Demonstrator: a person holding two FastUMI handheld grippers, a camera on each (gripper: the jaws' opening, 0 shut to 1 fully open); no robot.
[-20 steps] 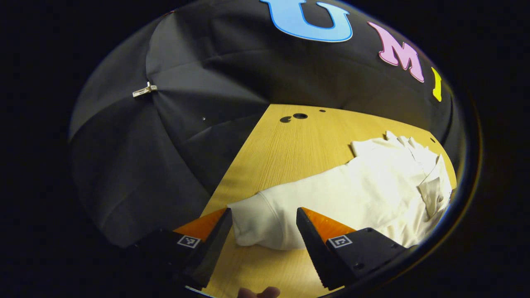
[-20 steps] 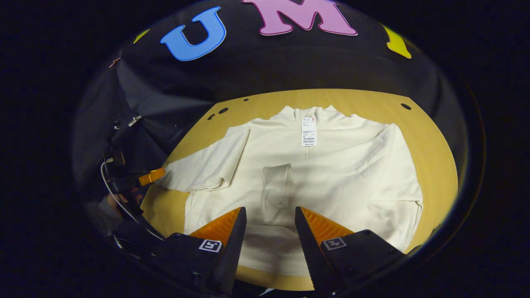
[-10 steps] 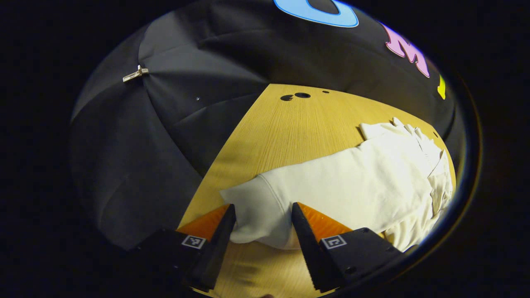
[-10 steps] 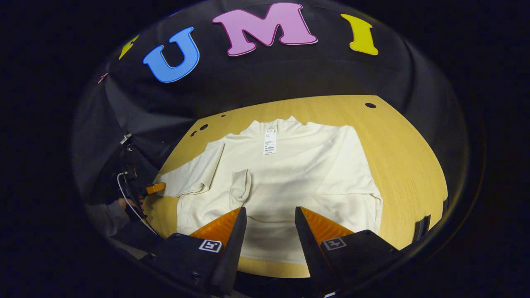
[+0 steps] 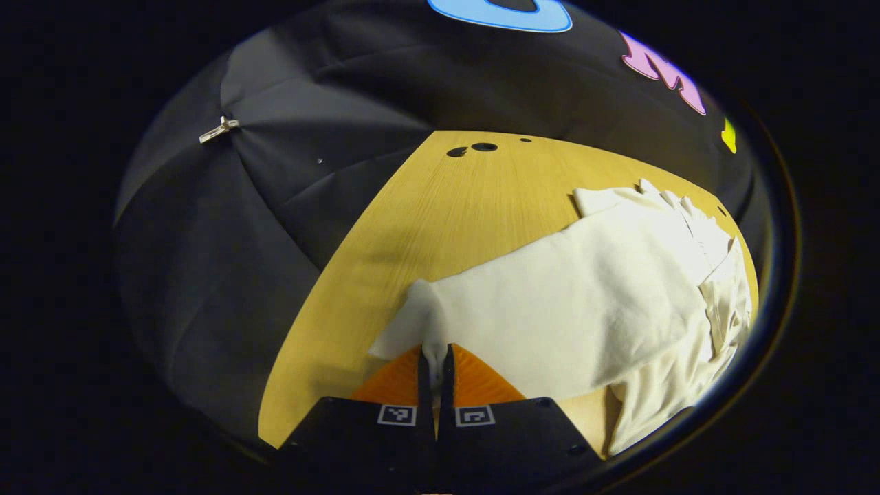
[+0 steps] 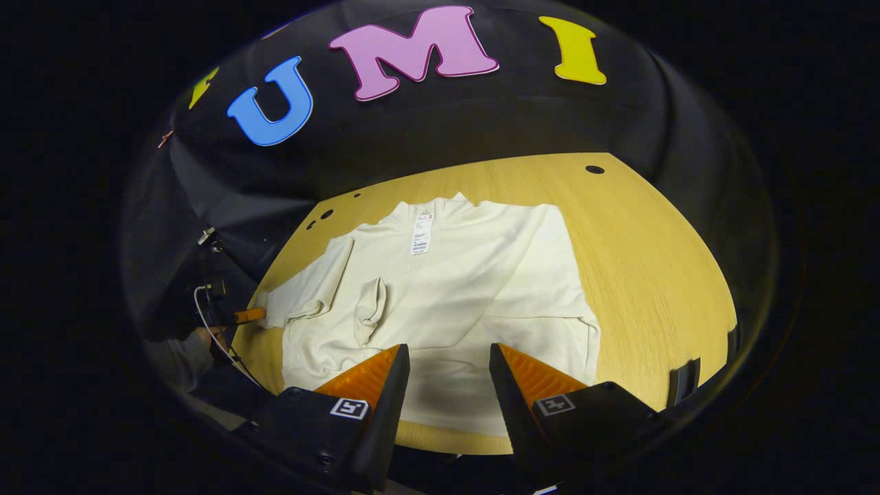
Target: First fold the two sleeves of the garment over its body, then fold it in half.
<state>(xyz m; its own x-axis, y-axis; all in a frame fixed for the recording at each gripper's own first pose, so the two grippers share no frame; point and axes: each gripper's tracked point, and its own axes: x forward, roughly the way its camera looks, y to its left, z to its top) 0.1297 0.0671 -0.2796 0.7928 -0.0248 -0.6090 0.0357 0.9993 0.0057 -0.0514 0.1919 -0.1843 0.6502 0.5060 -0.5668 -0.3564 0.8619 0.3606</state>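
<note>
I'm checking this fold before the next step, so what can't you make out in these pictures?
- Tag print: too small, right gripper view.
- Cuff of the sleeve: hidden between the shut left gripper fingers, left gripper view.
- Sweater hem: partly behind the open right gripper, right gripper view.

A pale wooden table (image 6: 646, 240) fills the booth — a few dark holes near its far edge. Black cloth wall (image 5: 227, 240) behind, creased.

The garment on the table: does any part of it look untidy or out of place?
Yes. On the garment, the sleeve folded over the body lies bunched and crooked rather than flat. The other sleeve is pinched at its cuff by the left gripper.
</note>
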